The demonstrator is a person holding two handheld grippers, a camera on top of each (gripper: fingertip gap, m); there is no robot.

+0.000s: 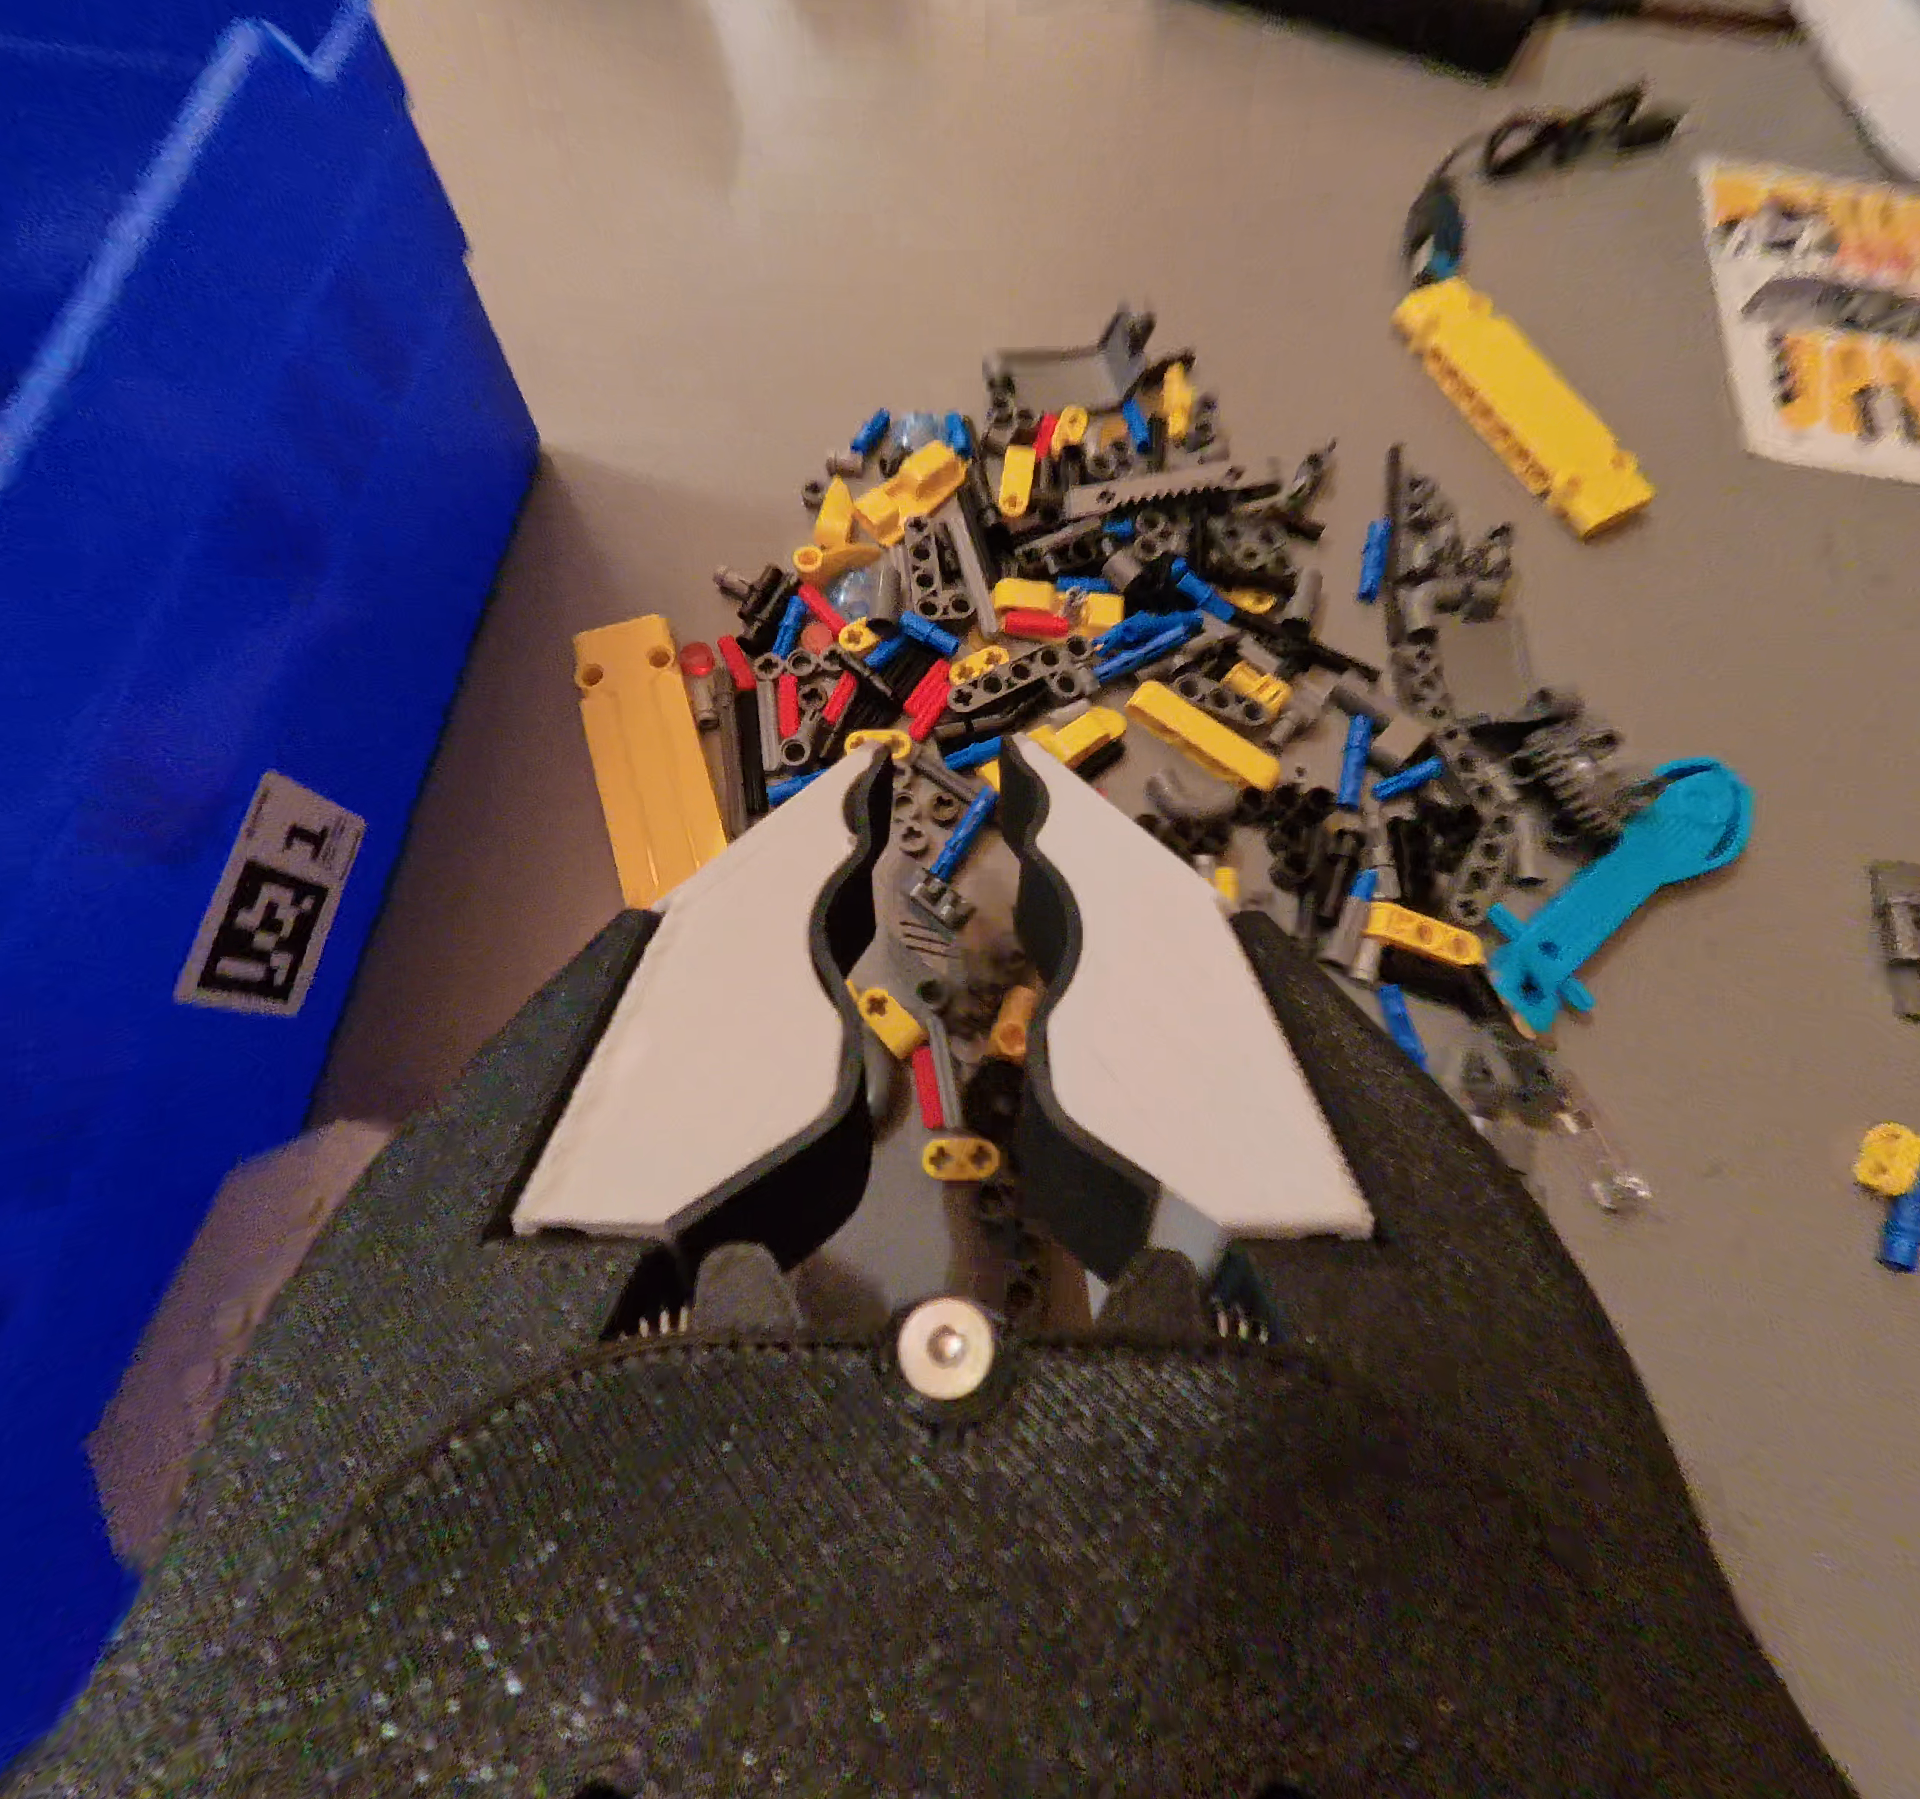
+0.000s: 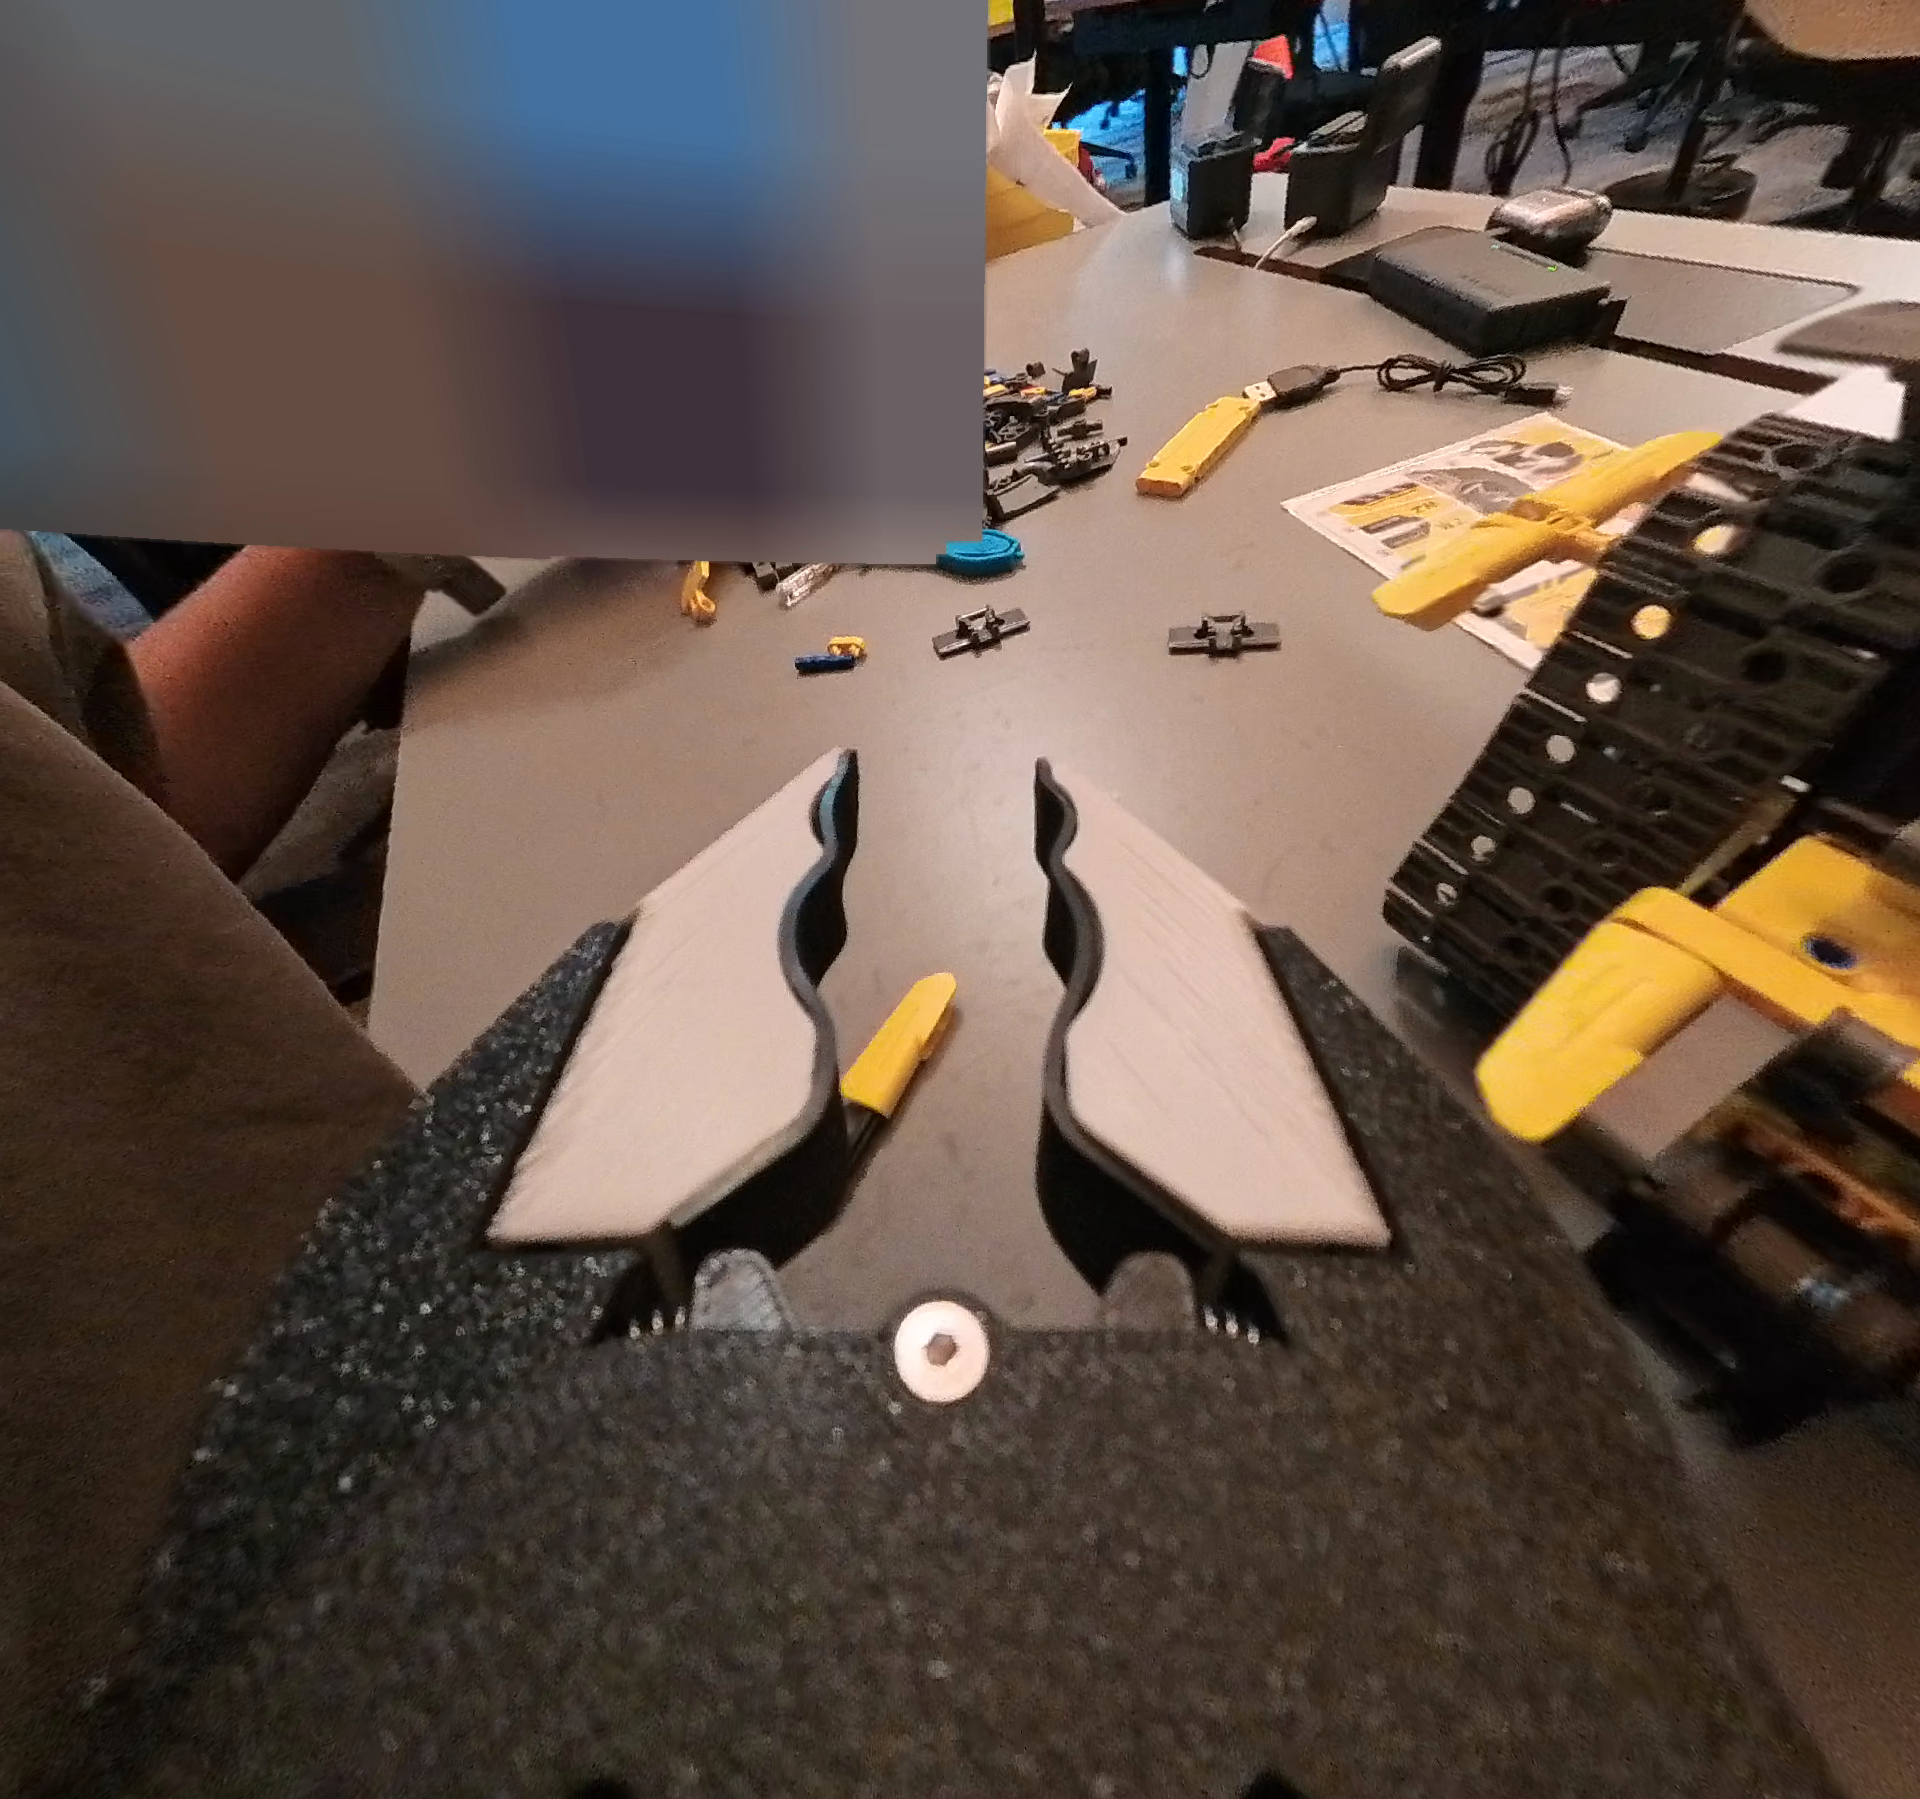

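Nearby, loose building pieces litter a grey table.

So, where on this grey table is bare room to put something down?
Bare grey tabletop lies ahead of the right tool, bordered by two small black clip pieces and the black tracked toy vehicle. Another strip runs between the blue plastic bin and the heap of small building pieces. The heap itself is crowded.

The left gripper hangs over the near edge of a pile of small plastic building pieces, fingers slightly apart, gripping nothing. A blue bin stands left of the pile; a long yellow piece lies right.
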